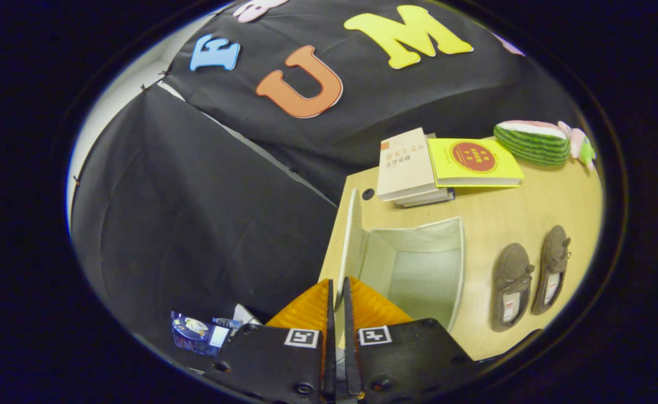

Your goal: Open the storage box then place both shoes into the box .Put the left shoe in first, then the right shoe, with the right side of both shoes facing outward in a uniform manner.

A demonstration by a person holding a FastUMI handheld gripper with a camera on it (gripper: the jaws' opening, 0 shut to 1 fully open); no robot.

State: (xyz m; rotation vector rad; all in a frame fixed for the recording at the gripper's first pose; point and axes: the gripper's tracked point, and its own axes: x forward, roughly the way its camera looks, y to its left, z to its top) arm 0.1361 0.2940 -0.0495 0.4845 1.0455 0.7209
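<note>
The pale storage box (418, 269) stands open on the wooden table, its inside bare. Its lid (353, 235) is swung up and stands on edge along the box's left side. My gripper (337, 283) is shut on the near end of that lid, whose thin edge runs between the two orange fingers (306, 308). Two brown shoes lie side by side on the table to the right of the box, toes pointing away from me: the nearer shoe (511, 286) next to the box, the other shoe (553, 269) beyond it.
Behind the box lie stacked books (406, 165) and a yellow book (474, 160). A watermelon plush (533, 143) and a pink-green toy (578, 143) sit at the far right. The table edge (331, 241) runs just left of the lid. A blue packet (194, 334) lies below, left of the fingers.
</note>
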